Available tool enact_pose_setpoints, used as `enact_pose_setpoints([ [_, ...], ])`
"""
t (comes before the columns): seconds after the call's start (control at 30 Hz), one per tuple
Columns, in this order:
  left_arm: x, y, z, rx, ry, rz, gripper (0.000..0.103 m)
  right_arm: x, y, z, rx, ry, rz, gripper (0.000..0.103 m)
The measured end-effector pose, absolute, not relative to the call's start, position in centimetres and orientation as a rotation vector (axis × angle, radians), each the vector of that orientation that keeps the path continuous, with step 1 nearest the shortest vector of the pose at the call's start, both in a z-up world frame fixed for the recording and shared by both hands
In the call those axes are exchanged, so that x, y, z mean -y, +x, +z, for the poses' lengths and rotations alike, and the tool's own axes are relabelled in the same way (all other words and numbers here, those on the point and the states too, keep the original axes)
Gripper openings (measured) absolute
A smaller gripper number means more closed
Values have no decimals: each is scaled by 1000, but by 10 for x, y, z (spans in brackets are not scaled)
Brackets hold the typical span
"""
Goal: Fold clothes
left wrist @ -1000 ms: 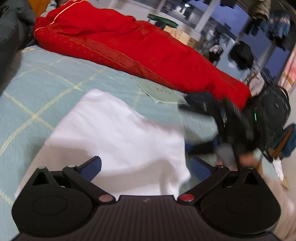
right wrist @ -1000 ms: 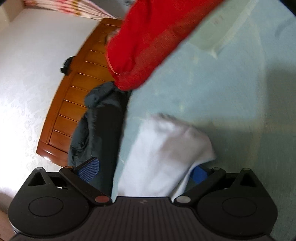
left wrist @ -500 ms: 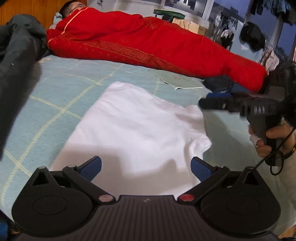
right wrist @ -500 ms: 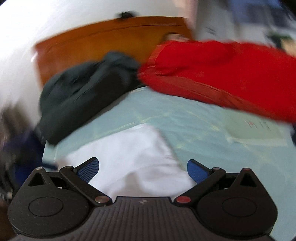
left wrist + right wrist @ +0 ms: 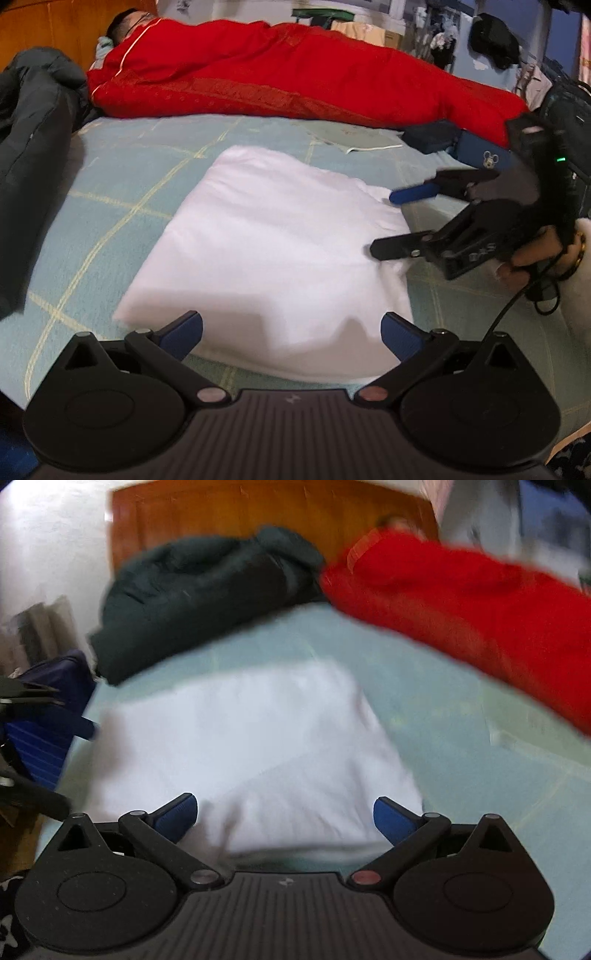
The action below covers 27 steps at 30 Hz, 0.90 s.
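**Now: the white garment lies straight ahead of both tongs**

Here the white cloth garment, folded into a rough rectangle (image 5: 273, 251), lies flat on the pale blue-green bed sheet with thin yellow lines (image 5: 122, 177). From your left gripper (image 5: 291, 332) it lies directly in front, and its near edge runs between the two blue pads. Its long axis goes away from you, toward the red quilt (image 5: 295, 77) under which a person is lying. From your right gripper (image 5: 388, 221) the garment lies to the inside: the upper blue pad is at the right edge of the cloth, and the lower black finger looks to be over that same edge. I cannot tell if it touches.

Both tongs are spread wide and hold nothing. In the right wrist view, which is blurred, the right gripper (image 5: 282, 816) also shows the garment (image 5: 243, 738) between its parted fingers.

Your right hand (image 5: 532, 254) holds its tool turned sideways, with one finger above the other, pointing left across the bed. The left tool is level and low, pointing forward.

The right gripper is nearer to the side edge, the left to the front edge. Whether one more fold is wanted, or this rectangle is already the final shape, the pictures do not settle. The dark green padded jacket (image 5: 33, 122) lies well apart on the left.
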<state>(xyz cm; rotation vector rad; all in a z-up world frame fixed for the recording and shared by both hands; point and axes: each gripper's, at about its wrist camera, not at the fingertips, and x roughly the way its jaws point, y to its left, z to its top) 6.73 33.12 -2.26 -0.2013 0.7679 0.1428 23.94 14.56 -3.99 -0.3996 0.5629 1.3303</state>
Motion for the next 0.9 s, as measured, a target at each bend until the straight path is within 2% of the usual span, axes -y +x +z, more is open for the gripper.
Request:
enact_pose_setpoints([
  [0.17, -336, 71, -28, -749, -234, 69, 102, -156, 215, -32, -458, -476, 1413, 103],
  [0.33, -347, 69, -49, -813, -287, 68, 102, -156, 225, -60, -577, -493, 1347, 103],
  [0.5, -353, 72, -22, -760, -270, 70, 102, -132, 224, -34, -509, -386, 1382, 103],
  [0.6, -368, 94, -11, -723, -349, 73, 102, -145, 223, -25, -530, -334, 1439, 103],
  [0.73, -390, 125, 1, -673, -470, 75, 102, -155, 211, -40, -600, -340, 1527, 103],
  [0.9, -415, 175, -38, -750, -606, 101, 102, -152, 204, -58, -583, -417, 1460, 103],
])
